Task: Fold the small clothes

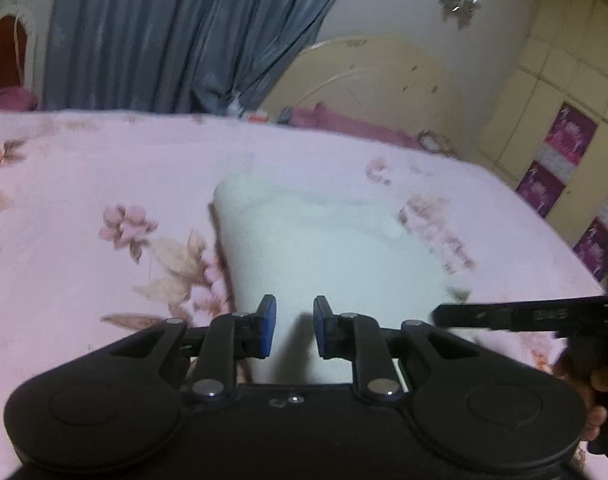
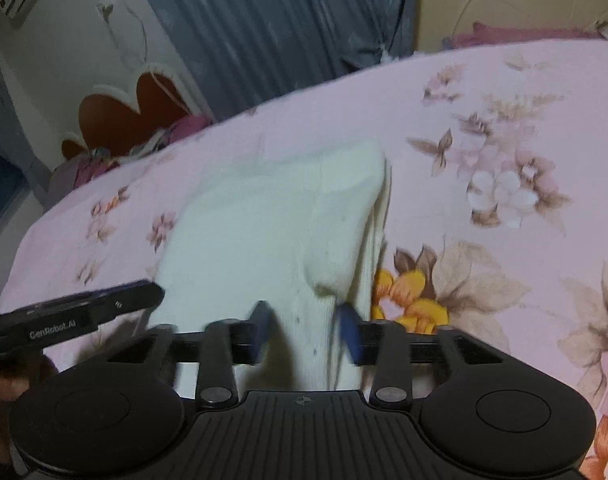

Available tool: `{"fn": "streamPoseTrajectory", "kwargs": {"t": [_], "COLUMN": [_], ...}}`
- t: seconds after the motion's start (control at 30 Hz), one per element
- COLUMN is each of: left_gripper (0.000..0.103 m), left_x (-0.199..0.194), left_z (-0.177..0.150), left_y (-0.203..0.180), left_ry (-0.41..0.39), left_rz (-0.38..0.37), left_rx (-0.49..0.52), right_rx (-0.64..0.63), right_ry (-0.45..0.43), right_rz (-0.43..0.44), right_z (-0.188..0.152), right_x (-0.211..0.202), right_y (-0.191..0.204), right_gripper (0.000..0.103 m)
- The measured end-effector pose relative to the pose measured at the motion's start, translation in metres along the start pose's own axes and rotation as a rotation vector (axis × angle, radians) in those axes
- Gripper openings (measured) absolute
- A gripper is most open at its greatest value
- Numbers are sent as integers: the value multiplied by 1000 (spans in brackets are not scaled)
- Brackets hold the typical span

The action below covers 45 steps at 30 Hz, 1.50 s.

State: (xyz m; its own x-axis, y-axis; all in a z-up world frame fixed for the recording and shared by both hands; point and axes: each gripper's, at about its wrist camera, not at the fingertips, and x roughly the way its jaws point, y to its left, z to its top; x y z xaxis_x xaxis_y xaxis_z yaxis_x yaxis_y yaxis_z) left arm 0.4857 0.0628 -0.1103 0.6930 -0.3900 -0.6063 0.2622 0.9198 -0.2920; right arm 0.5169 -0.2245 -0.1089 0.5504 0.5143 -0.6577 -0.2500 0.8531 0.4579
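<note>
left tongs (image 1: 294, 326) | right tongs (image 2: 306, 330) | white garment (image 1: 323, 240) between, ahead

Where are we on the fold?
Done: the white garment already lies doubled on the floral bedspread, layered edges showing along one side. In hand: nothing gripped; the left gripper and right gripper both hover at its near edge, jaws apart. Left: probably another fold, though I can't be sure.

Two matte black grippers, left gripper (image 1: 294, 327), right gripper (image 2: 307, 332), blue-padded jaws, silver pivot screws, white "GenRobot.AI" lettering
</note>
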Motion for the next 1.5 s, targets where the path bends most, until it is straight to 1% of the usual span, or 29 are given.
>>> {"fn": "streamPoseTrajectory", "kwargs": {"t": [0.07,0.17,0.2,0.23,0.27,0.3,0.37,0.43,0.47,0.5,0.57,0.63,0.67,0.73,0.8,0.83,0.87,0.9,0.97,1.0,1.03,1.07,1.1,1.13,1.17,1.23,1.3,1.4,1.5], "left_gripper": [18,18,18,13,11,12,12,11,11,14,13,16,16,16,16,16,16,16,16,16,16,16,16,16,16,27,27,27,26], "left_x": [7,14,16,16,16,18,24,30,32,31,23,6,-2,-13,-16,-16,-18,-20,-28,-33,-37,-41,-46,-50,-54,-55,-43,-11,27], "left_z": [-2,-6,-5,-4,-3,-3,-7,-12,-13,-14,-13,-11,-10,-12,-23,-31,-43,-54,-75,-83,-90,-94,-94,-91,-85,-68,-43,-5,20], "left_y": [-2,-8,-10,-12,-16,-22,-34,-35,-34,-34,-32,-30,-28,-26,-28,-29,-31,-35,-43,-46,-49,-50,-47,-45,-44,-40,-36,-34,-33], "left_ry": [42,59,63,62,71,83,104,121,129,137,135,106,94,98,131,149,166,175,177,170,160,151,141,125,96,36,-8,-56,-45], "left_rz": [-8,-22,-34,-61,-92,-93,-62,-76,-86,-95,-102,-100,-100,-107,-106,-108,-105,-105,-110,-106,-101,-91,-90,-92,-83,-49,-31,-15,2], "left_rx": [19,56,51,45,48,67,115,75,51,40,32,44,48,42,37,30,23,18,5,2,0,-9,-30,-51,-56,-37,-18,35,60], "right_rx": [40,101,73,20,-9,-17,-42,-60,-41,-11,9,21,0,-65,-114,-149,-201,-249,-281,-304,-334,-341,-313,-296,-299,-313,-317,-357,-363], "right_ry": [30,52,62,75,66,53,43,65,89,118,112,93,52,-15,-31,-10,32,89,191,202,183,165,161,159,130,44,-13,-61,-42], "right_rz": [16,62,62,38,25,18,0,-52,-46,-19,-9,-22,-43,-49,0,25,18,-10,-16,-7,-20,-31,-36,-37,-48,-56,-56,-70,-84], "right_z": [3,9,11,14,17,20,24,22,19,16,17,19,20,22,23,19,11,0,-27,-45,-57,-64,-65,-63,-59,-45,-25,6,25], "right_x": [7,16,17,16,13,6,-6,-2,4,10,7,-5,-16,-35,-40,-36,-29,-21,-14,-18,-25,-31,-35,-39,-44,-54,-53,-27,10], "right_y": [-5,-15,-12,-8,-5,-5,-6,-12,-18,-24,-27,-30,-28,-15,0,8,16,21,23,22,21,20,17,15,16,23,26,34,36], "right_gripper": [36,36,15,11,10,10,9,8,8,8,8,10,10,10,10,10,10,10,10,10,10,10,10,10,10,10,10,10,10]}}
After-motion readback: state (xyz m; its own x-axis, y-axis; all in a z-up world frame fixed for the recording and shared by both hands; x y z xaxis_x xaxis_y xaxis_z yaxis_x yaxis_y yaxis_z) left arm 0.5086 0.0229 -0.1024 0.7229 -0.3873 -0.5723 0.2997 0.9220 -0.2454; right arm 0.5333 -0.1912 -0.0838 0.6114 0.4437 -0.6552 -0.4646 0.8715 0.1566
